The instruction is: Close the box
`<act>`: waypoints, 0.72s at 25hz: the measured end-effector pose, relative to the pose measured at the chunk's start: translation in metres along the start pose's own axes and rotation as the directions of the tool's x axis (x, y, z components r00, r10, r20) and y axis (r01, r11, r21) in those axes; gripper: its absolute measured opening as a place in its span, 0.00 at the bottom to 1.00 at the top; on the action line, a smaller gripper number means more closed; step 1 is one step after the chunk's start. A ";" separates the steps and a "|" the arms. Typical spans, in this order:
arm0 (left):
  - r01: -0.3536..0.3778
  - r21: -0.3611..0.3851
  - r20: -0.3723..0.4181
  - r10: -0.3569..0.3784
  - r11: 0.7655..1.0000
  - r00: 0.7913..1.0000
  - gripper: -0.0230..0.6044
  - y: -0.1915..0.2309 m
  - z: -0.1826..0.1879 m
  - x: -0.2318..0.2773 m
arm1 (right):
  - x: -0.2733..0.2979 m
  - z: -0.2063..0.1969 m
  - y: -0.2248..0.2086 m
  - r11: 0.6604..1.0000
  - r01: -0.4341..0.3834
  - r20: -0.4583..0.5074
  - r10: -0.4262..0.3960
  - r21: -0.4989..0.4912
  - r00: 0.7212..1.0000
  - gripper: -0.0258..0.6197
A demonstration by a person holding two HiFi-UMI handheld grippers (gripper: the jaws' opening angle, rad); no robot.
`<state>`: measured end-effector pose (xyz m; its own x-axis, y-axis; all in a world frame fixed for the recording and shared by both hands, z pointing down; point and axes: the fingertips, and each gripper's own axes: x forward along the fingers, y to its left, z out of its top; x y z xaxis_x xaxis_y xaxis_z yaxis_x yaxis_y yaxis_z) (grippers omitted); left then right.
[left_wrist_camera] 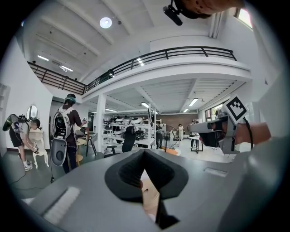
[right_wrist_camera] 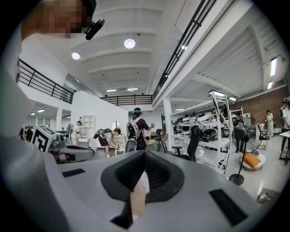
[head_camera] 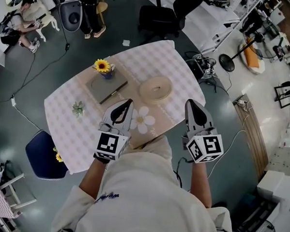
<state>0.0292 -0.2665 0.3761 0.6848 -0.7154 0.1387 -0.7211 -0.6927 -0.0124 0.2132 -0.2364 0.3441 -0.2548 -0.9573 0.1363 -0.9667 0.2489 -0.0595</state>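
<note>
Box [head_camera: 144,121], brown with a white daisy print on top, lies flat at the near edge of the desk [head_camera: 172,56], between the two grippers. Whether its lid is fully seated cannot be told.

Left gripper [head_camera: 127,103] is over the near edge, its jaws overlapping the left end of the box in the head view; contact cannot be told. In the left gripper view the left gripper [left_wrist_camera: 144,152] has its jaws together at the tips with nothing between them, and the camera looks out level across the room, not down at the desk.

Right gripper [head_camera: 192,104] is at the near right edge, just right of the box and apart from it. In the right gripper view the right gripper [right_wrist_camera: 145,153] has its jaws pressed together, empty.

Other items on the desk:
- Grey case [head_camera: 107,89], left of centre, lid down.
- Sunflower [head_camera: 102,65] in a small blue pot on the far corner of the case.
- Round tan tray [head_camera: 155,88], centre, beyond the box and apart from it.
- Small green plant [head_camera: 78,108] near the left edge.

Blue chair [head_camera: 45,154] is on the floor by the near left corner.
</note>
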 end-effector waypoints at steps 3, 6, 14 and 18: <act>-0.002 0.004 0.001 0.002 1.000 1.000 0.04 -0.001 0.001 0.000 | -0.002 -0.001 -0.001 1.000 0.001 -0.005 -0.001 -0.003 1.000 0.04; -0.003 0.006 0.000 0.003 1.000 1.000 0.04 -0.002 0.002 0.000 | -0.005 -0.002 -0.003 1.000 0.004 -0.007 -0.004 -0.001 1.000 0.04; -0.010 -0.008 -0.013 0.010 1.000 1.000 0.04 -0.002 -0.007 -0.002 | -0.007 -0.004 -0.001 1.000 -0.001 -0.010 0.001 -0.008 1.000 0.04; -0.004 -0.007 -0.010 0.004 1.000 1.000 0.04 -0.006 -0.009 -0.002 | -0.010 -0.005 -0.003 1.000 0.005 -0.011 -0.005 -0.013 1.000 0.04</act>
<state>0.0309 -0.2604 0.3846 0.6806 -0.7175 0.1485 -0.7249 -0.6889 -0.0060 0.2183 -0.2267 0.3480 -0.2501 -0.9569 0.1474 -0.9682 0.2460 -0.0461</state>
